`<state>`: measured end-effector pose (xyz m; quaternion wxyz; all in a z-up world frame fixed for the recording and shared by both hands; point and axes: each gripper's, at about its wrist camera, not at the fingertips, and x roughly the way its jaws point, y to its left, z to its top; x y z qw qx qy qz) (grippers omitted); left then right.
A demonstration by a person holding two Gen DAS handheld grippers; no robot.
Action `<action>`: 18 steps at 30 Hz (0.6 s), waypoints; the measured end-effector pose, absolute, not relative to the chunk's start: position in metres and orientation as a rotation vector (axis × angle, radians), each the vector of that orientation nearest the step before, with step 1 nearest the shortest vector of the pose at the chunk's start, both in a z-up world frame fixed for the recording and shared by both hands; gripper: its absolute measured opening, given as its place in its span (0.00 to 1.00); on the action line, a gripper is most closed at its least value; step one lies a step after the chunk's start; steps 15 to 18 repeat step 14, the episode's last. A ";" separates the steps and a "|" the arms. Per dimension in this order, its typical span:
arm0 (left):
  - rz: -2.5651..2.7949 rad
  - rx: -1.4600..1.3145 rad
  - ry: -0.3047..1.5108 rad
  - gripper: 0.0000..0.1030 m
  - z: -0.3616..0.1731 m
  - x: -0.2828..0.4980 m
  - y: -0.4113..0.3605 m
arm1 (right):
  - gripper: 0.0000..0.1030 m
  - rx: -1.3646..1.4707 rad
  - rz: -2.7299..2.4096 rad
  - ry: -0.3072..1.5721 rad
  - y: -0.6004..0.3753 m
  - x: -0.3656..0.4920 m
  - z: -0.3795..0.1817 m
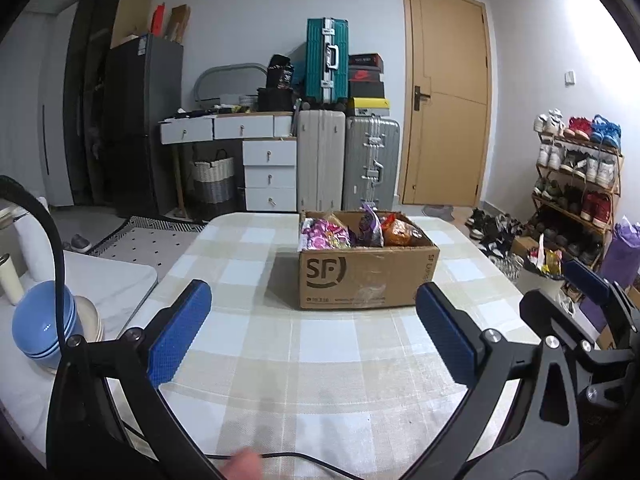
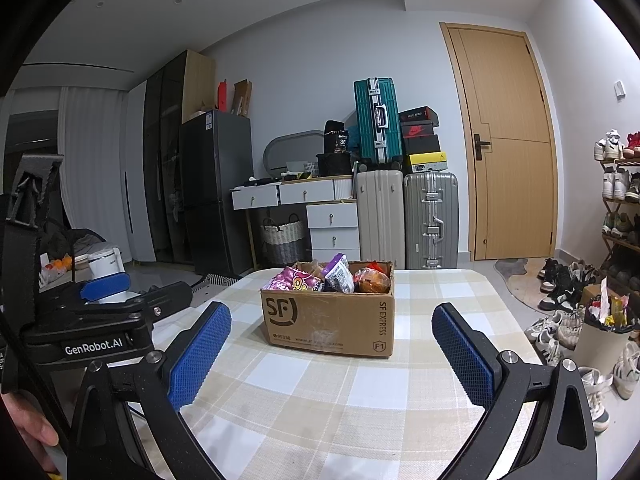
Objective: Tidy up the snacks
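Table: checked cloth over the table [image 1: 248, 360]; the cloth around the box lies bare in both views, no loose packets seen on it.
Box: 1 cardboard SF carton [image 2: 332, 320] stands upright toward the far middle of the table, flaps open, well ahead of both tools.
Snacks: all visible packets sit inside the carton, standing above its rim; a pink-purple bag [image 2: 294, 280] at left, a purple-white packet [image 2: 339, 274] in the middle, an orange-brown bag [image 2: 374, 280] at right. What lies deeper is hidden.
Left tongs: the left tongs [image 1: 312, 336] stand spread wide, nothing between the blue pads, held low over the near table.
Right tongs: the right tongs [image 2: 332, 356] likewise gape wide and carry nothing, aimed at the carton front.
Step in hand: judged undecided. The scene fits either snacks gathered into the carton, or a full carton awaiting sorting out.
Next move: cannot be fixed from these views; any reach into the carton would need to clear its near wall.
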<state>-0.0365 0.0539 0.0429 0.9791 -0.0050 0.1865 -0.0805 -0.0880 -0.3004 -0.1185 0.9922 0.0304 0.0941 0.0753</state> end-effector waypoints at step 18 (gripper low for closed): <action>-0.088 0.013 0.291 0.99 0.044 -0.047 0.057 | 0.99 0.053 0.151 0.190 -0.299 -0.089 -0.122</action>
